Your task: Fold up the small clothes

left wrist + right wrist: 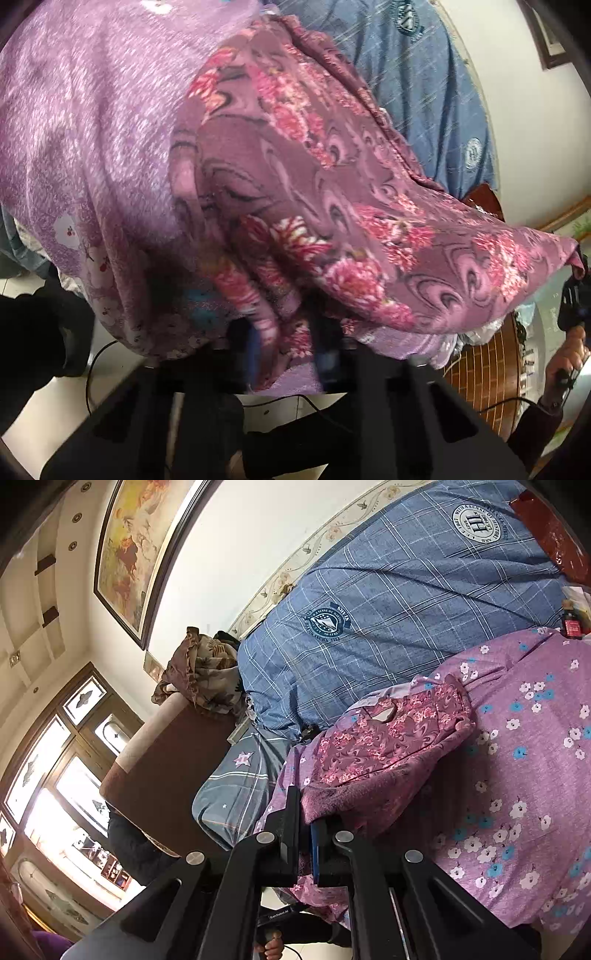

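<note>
Black left gripper [284, 354], fingers nearly closed, pinching a bunched edge of floral garment [314, 206]; cloth lifted and draped over purple sheet [92, 129]. Right gripper [308, 849] likewise almost closed, clamped on garment's [388, 746] other edge at bed's side. Garment stretched between both, resting partly on sheet [517, 775]. Blue plaid quilt [388, 609] just beyond.

home bedroom: floral bedsheet [517, 775], blue plaid quilt [388, 602], framed painting [136, 550]
</note>
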Available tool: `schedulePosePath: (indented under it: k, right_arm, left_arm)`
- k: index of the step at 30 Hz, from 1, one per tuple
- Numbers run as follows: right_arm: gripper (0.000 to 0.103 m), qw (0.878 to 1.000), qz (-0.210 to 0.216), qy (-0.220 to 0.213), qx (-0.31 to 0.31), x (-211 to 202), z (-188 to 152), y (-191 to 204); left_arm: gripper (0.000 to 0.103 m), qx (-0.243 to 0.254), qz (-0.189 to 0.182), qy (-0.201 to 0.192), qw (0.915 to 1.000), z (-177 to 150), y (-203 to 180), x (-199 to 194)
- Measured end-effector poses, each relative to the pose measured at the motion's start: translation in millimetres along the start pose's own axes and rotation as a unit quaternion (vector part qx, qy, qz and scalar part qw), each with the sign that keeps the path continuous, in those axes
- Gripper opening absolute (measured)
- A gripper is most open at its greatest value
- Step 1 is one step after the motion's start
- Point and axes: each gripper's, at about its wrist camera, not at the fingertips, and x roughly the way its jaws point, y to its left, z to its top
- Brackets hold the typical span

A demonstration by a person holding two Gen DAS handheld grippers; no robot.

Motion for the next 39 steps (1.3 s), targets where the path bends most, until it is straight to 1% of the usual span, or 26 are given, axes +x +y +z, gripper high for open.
schedulePosePath:
  k: [2, 5, 7, 9, 12, 15, 18, 20, 24, 25, 27, 29, 31, 32, 35, 37, 38, 39]
  right_arm:
    - [0.004, 1.0, -0.003, -0.001, 0.002, -2, 0, -2]
    - [0.004, 1.0, -0.008, -0.003, 0.004, -5, 0, -4]
    - [0.004, 1.0, -0.01, -0.006, 0.006, -7, 2, -6]
    - [0.004, 1.0, -0.012, -0.01, 0.008, -8, 4, -8]
    - [0.004, 1.0, -0.011, -0.015, 0.007, -7, 11, -11]
    - [0.004, 1.0, -0.014, -0.02, 0.005, 2, 24, -15]
    - [0.004, 1.0, -0.014, -0.025, 0.003, 17, 42, -20]
    - [0.004, 0.999, -0.017, -0.026, 0.007, 33, 57, -28]
    - [0.004, 0.999, -0.033, -0.03, 0.026, 78, 94, -55]
    - [0.004, 0.998, -0.039, -0.032, 0.028, 87, 102, -60]
    - [0.004, 0.997, -0.052, -0.039, 0.042, 112, 121, -78]
    - [0.004, 0.995, -0.064, -0.045, 0.062, 138, 138, -99]
    - [0.004, 0.992, -0.082, -0.048, 0.078, 164, 152, -122]
    - [0.004, 0.99, -0.098, -0.049, 0.085, 180, 159, -135]
    - [0.004, 0.985, -0.124, -0.05, 0.113, 216, 169, -174]
    - [0.004, 0.981, -0.137, -0.049, 0.125, 234, 171, -195]
    - [0.004, 0.979, -0.148, -0.046, 0.136, 246, 169, -208]
    - [0.009, 0.976, -0.154, -0.042, 0.148, 253, 167, -217]
  left_arm:
    - [0.006, 0.004, -0.01, -0.001, 0.9999, 0, -2, -7]
    - [0.005, 0.016, -0.026, -0.008, 0.9995, 2, -9, -22]
    - [0.005, 0.029, -0.037, -0.016, 0.9988, 9, -16, -33]
    - [0.005, 0.029, -0.052, -0.022, 0.998, 17, -21, -43]
    - [0.005, 0.047, -0.071, -0.038, 0.9956, 35, -34, -68]
    - [0.005, 0.07, -0.091, -0.06, 0.9916, 65, -54, -90]
    - [0.005, 0.091, -0.1, -0.087, 0.9869, 107, -72, -103]
    - [0.005, 0.093, -0.109, -0.108, 0.9838, 135, -77, -106]
    - [0.005, 0.08, -0.117, -0.158, 0.9772, 197, -84, -94]
    - [0.005, 0.068, -0.118, -0.171, 0.9757, 217, -83, -85]
    - [0.005, 0.046, -0.117, -0.187, 0.9742, 241, -74, -76]
    - [0.005, 0.018, -0.108, -0.209, 0.9717, 267, -63, -55]
    - [0.005, -0.01, -0.099, -0.222, 0.97, 287, -50, -32]
    - [0.005, -0.025, -0.095, -0.225, 0.9695, 298, -41, -18]
    - [0.005, -0.063, -0.077, -0.223, 0.9697, 324, -18, 20]
    - [0.005, -0.077, -0.051, -0.206, 0.9742, 342, -11, 44]
    - [0.005, -0.071, -0.032, -0.196, 0.9776, 349, -11, 57]
    - [0.005, -0.063, -0.01, -0.189, 0.9799, 354, -12, 64]
